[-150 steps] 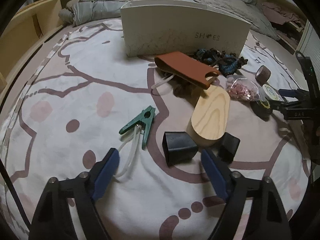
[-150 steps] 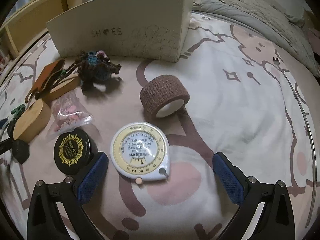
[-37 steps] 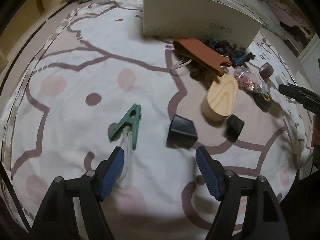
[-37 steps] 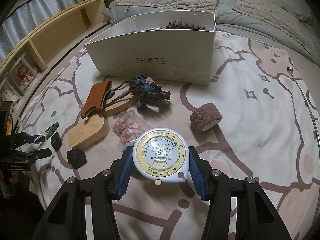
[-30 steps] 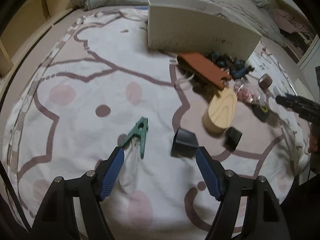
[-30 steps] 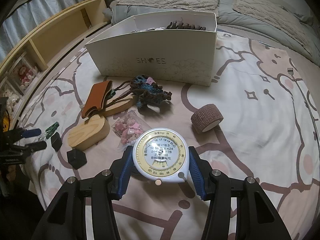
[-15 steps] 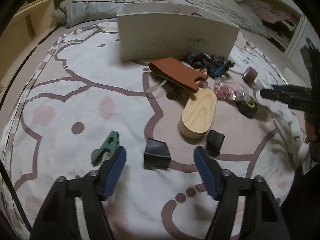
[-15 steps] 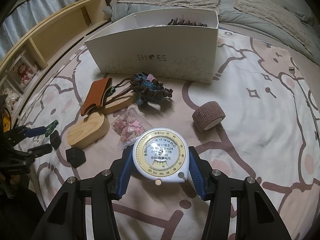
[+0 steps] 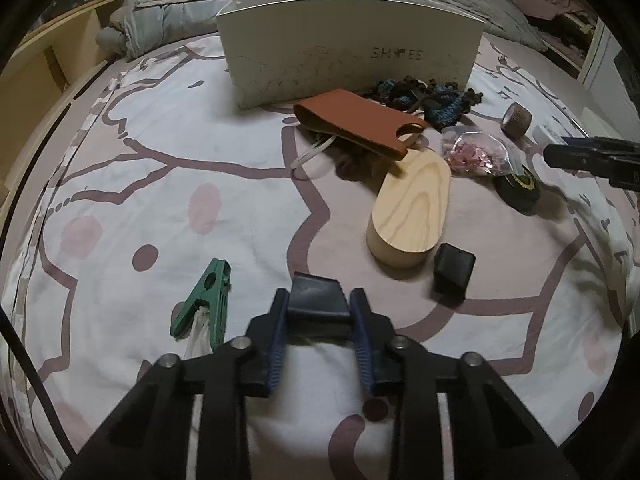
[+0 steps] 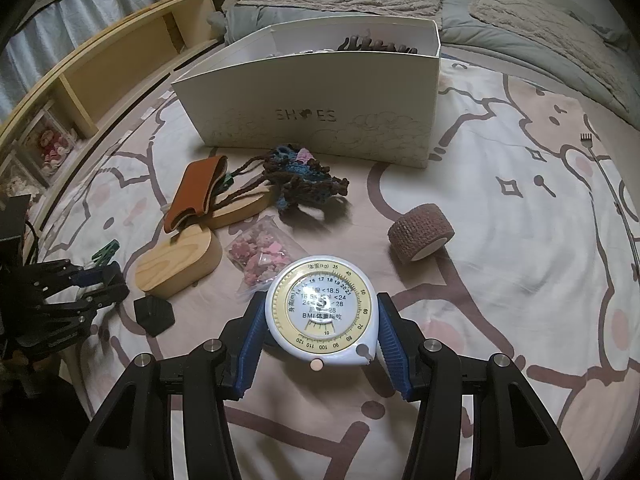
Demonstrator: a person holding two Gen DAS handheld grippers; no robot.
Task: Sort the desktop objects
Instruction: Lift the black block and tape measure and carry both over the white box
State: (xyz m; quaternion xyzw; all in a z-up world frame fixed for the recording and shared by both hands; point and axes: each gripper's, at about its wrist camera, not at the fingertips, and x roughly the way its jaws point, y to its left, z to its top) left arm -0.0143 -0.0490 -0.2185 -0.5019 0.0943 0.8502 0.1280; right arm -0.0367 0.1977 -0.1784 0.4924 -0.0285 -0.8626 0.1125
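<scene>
Left tool (image 9: 319,312): clamped on black wedge piece (image 9: 317,294) | right tool (image 10: 320,330): clamped on BMI tape measure (image 10: 322,310) | advice: you should carry both level, release over the shoe box (image 10: 320,120).

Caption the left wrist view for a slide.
Left gripper shut on a black block, green clip beside it.

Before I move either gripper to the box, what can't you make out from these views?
- Shoe box contents: right wrist view, front wall hides all but dark shapes at the rim.
- Round black tin: hidden in right view behind the tape measure.
- Black block underside: left view, hidden by left gripper.
</scene>
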